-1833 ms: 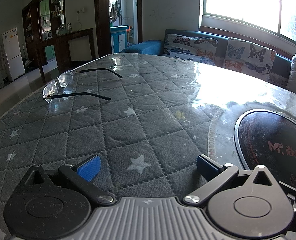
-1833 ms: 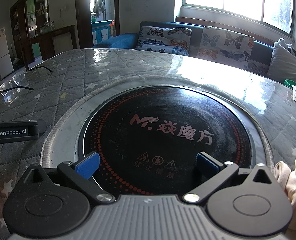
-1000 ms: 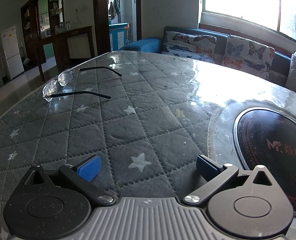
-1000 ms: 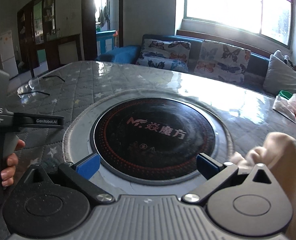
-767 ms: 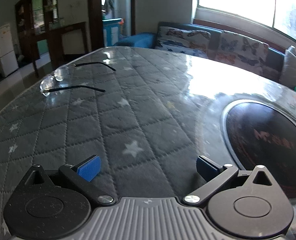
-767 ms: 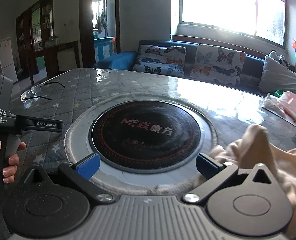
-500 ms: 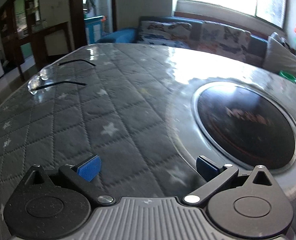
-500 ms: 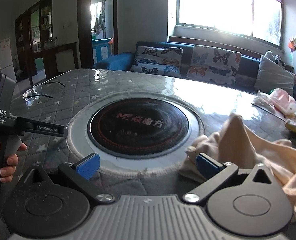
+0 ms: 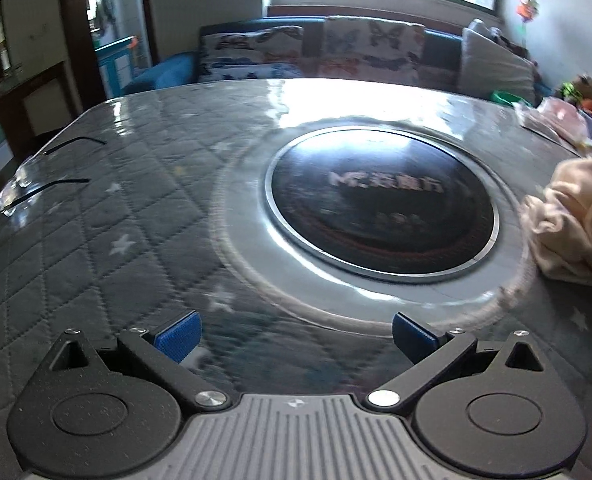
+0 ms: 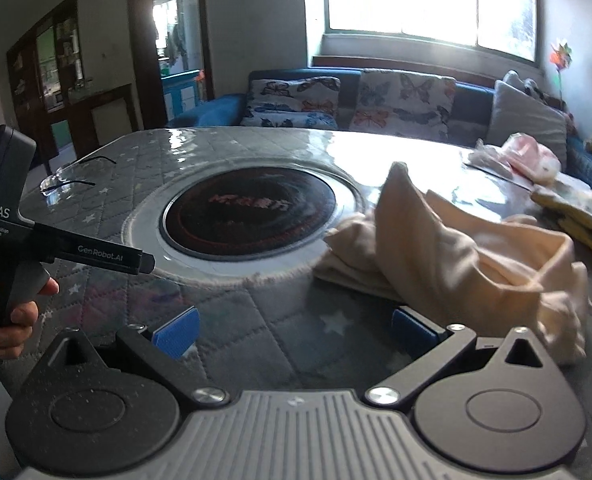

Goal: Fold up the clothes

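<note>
Sunlit from a wide window, the quilted grey tabletop [image 9: 107, 216] with its star pattern fills both wrist views under a glossy clear cover. Between the blue pads of the left gripper [image 9: 296, 336] lies only bare quilting; its jaws are spread wide and released, holding nothing, just short of the pale ring around the round black induction cooktop [image 9: 380, 204] set into the tabletop. The right gripper [image 10: 296, 332] is likewise released, its jaws apart over a patch of quilt with a white star, and its right pad sits just beside the near edge of the cream garment [image 10: 464, 248], though contact cannot be confirmed. That garment lies crumpled in a heap on the tabletop to the right of the cooktop, one corner peaked upward, its left edge reaching the cooktop's pale ring; in the left wrist view it shows as a bunched cream mass [image 9: 572, 220] at the right edge. In the right wrist view the left gripper's black body, marked DAS and GenRobot.AI, is held by the left hand [image 10: 19, 308] at the far left. Farther out, a pair of rimless eyeglasses [image 9: 35, 176] rests near the tabletop's left edge. Pink and yellow cloths [image 10: 532, 160] lie toward the far right edge. Beyond the tabletop stands a blue sofa [image 10: 376, 96] with butterfly cushions.
</note>
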`<state>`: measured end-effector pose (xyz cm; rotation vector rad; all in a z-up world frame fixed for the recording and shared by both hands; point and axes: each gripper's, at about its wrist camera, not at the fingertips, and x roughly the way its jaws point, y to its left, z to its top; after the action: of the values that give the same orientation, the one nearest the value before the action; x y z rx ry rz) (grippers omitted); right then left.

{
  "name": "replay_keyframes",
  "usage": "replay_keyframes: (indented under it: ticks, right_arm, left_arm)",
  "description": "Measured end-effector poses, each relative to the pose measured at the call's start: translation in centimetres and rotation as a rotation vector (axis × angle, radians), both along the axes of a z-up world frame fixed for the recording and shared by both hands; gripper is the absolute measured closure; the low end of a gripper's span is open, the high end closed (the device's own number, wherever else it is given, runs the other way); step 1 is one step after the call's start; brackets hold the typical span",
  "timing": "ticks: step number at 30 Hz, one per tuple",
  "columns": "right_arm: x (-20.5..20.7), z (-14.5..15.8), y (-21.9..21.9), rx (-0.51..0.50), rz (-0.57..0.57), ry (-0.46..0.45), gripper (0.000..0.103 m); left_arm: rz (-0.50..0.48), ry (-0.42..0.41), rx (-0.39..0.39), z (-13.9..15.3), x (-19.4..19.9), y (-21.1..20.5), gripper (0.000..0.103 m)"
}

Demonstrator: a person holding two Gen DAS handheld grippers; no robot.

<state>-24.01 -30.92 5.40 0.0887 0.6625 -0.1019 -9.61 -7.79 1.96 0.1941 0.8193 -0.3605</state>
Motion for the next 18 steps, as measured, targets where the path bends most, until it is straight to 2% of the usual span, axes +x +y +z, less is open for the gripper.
replay_keyframes:
  ticks: [18]
  right_arm:
    - [-3.0, 0.9, -3.8, 0.003, -0.128, -0.024, 0.0]
  left_arm:
    - [-0.161, 0.02, 0.035, 1.0, -1.9, -4.9, 0.0]
